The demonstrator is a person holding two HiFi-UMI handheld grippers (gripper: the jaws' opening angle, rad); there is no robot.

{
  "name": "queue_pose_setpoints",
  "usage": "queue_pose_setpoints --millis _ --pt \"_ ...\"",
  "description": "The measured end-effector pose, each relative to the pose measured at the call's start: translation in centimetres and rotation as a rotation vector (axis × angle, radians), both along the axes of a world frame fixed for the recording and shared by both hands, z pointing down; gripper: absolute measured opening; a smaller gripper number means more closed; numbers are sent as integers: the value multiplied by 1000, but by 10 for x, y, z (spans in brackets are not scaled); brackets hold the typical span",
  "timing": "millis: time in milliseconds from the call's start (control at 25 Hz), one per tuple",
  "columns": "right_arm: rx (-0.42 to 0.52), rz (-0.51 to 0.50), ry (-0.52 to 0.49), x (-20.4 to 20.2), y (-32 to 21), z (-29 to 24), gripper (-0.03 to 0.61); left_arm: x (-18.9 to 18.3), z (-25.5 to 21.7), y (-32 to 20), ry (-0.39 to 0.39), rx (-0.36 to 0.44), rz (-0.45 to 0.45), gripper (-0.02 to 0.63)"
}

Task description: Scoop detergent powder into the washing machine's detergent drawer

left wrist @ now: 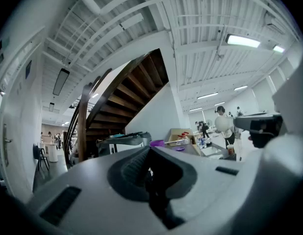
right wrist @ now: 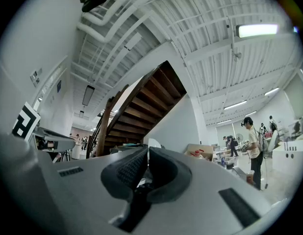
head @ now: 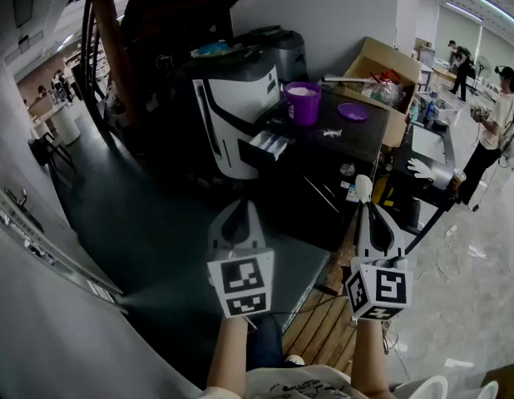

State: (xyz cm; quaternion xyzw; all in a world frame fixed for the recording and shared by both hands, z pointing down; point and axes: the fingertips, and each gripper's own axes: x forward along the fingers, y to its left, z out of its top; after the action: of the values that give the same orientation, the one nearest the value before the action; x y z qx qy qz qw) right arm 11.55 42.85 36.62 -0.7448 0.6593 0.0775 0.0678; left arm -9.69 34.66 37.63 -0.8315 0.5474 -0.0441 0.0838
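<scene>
The white and black washing machine (head: 234,106) stands on the dark table (head: 369,138), its white detergent drawer (head: 269,145) pulled out. To its right is a purple tub (head: 303,102) with white powder in it. Both grippers hover low in the head view, well short of the machine. My left gripper (head: 240,207) is shut with nothing in it (left wrist: 150,150). My right gripper (head: 368,207) is shut on a white scoop (head: 363,188), whose round bowl sticks up past the fingertips (right wrist: 153,143). The left gripper view catches that scoop (left wrist: 223,124) at its right.
A purple lid (head: 353,111) and a small white bit (head: 332,131) lie on the table. Behind stands an open cardboard box (head: 388,65) of clutter. A dark staircase (head: 116,48) rises at the left. People stand at the far right (head: 496,131). Wooden slats (head: 323,327) lie below.
</scene>
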Motion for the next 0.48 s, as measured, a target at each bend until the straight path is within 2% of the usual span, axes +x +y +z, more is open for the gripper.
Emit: queue_pose_setpoints --millis 480 --pt "-1 -3 0 7 1 3 20 2 2 2 3 1 -10 2"
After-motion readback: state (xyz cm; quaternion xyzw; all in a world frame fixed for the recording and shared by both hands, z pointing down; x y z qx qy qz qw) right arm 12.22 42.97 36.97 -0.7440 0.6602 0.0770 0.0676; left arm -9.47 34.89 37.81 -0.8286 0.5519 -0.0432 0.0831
